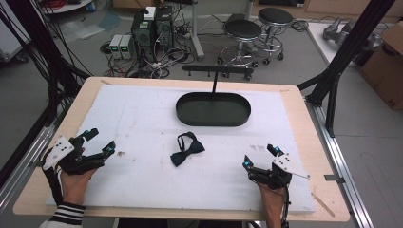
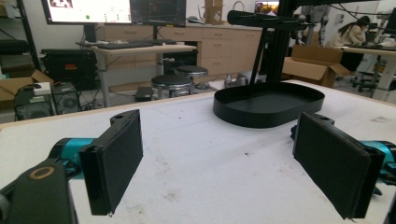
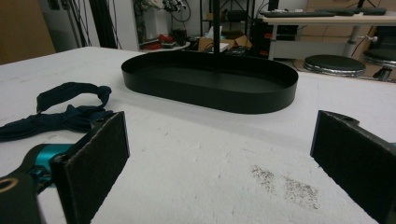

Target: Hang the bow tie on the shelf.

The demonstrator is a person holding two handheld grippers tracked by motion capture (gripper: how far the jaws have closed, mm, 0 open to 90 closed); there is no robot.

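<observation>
**Bow tie lies between 2 open grippers, a little nearer the right one**

Bow tie (image 1: 187,149) rests flat on the white mat (image 1: 142,123), apart from both tools and short of the black oval tray (image 1: 213,109), which sits farther from the person. From the right gripper (image 1: 260,158) it lies to that tool's left and slightly ahead; in the right gripper view the dark fabric (image 3: 60,114) shows just beyond the left jaw, with the tray (image 3: 210,81) straight in front. From the left gripper (image 1: 99,142) the bow tie is off to the right and clearly farther away.

Its long axis runs on a slant, the low end toward the person and the strap loop curling up toward the tray; the exact fold of the strap is hard to read at this size.

Both tools are released: each pair of jaws stands wide apart with nothing between them, hovering low over the mat.

Judging by this layout, the right gripper is the likelier one to reach in, swinging left and closing across the narrow knot rather than along the wings.
</observation>
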